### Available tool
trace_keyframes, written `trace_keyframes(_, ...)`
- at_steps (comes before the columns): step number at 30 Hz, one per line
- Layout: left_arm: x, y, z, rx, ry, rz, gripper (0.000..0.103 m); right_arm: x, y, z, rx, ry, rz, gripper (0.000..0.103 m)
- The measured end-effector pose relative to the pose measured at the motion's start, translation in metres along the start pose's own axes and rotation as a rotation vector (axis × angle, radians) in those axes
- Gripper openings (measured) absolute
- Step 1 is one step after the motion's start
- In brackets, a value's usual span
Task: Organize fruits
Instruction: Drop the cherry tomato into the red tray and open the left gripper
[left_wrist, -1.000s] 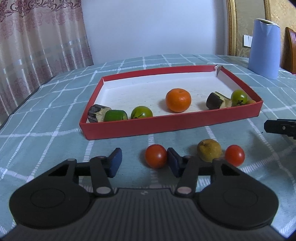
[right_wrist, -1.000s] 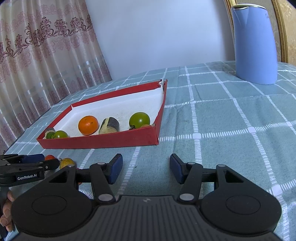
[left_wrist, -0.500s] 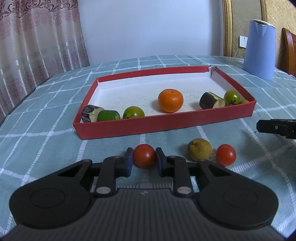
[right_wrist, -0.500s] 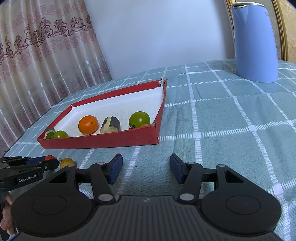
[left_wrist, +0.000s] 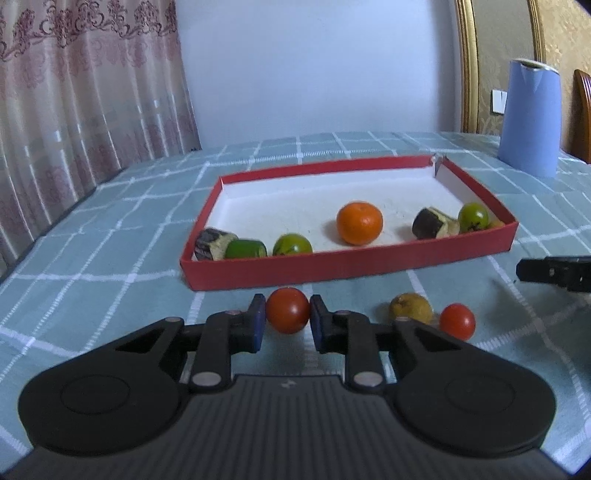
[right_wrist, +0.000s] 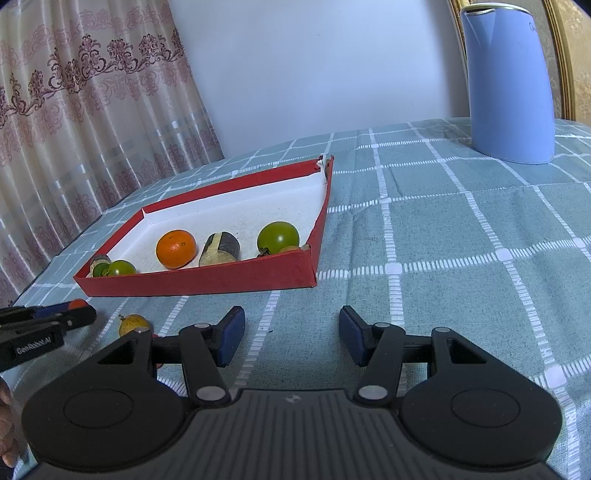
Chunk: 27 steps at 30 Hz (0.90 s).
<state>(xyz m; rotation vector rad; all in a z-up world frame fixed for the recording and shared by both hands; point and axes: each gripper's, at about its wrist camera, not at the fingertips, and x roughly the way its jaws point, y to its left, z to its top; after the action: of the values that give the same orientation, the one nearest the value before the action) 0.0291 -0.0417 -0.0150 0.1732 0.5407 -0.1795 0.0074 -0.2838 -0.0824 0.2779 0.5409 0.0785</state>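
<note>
Red tomato (left_wrist: 287, 310) is clamped between the blue pads of the left claw (left_wrist: 286, 322), just before the red tray (left_wrist: 351, 264). Right claw (right_wrist: 291, 338) is held apart, nothing gripped.

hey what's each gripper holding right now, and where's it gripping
Left gripper pinches the red tomato across its sides. Right gripper holds nothing.
</note>
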Motion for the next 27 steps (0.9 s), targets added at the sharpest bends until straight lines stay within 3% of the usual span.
trace_keyframes(6,-0.004,-0.002,0.019,0.001,-0.045,0.04,0.024,0.0,0.0,-0.001,0.0,0.001,0.0,0.055)
trace_keyframes(13,0.024,-0.002,0.049,-0.018,-0.056,0.129,0.024,0.0,0.0,0.0,-0.001,0.003,-0.001,0.055)
trace_keyframes(21,0.068,-0.003,0.058,-0.041,0.017,0.136,0.024,0.0,0.001,-0.001,0.0,0.005,0.009,0.058)
trace_keyframes(25,0.073,-0.004,0.057,-0.042,0.015,0.124,0.025,0.001,0.0,-0.001,0.006,0.006,0.014,0.059)
trace_keyframes(26,0.072,-0.003,0.058,-0.05,0.019,0.121,0.037,0.0,0.0,-0.001,0.007,0.006,0.015,0.059)
trace_keyframes(27,0.071,-0.002,0.058,-0.058,0.018,0.125,0.062,0.001,0.0,-0.001,0.007,0.006,0.016,0.059)
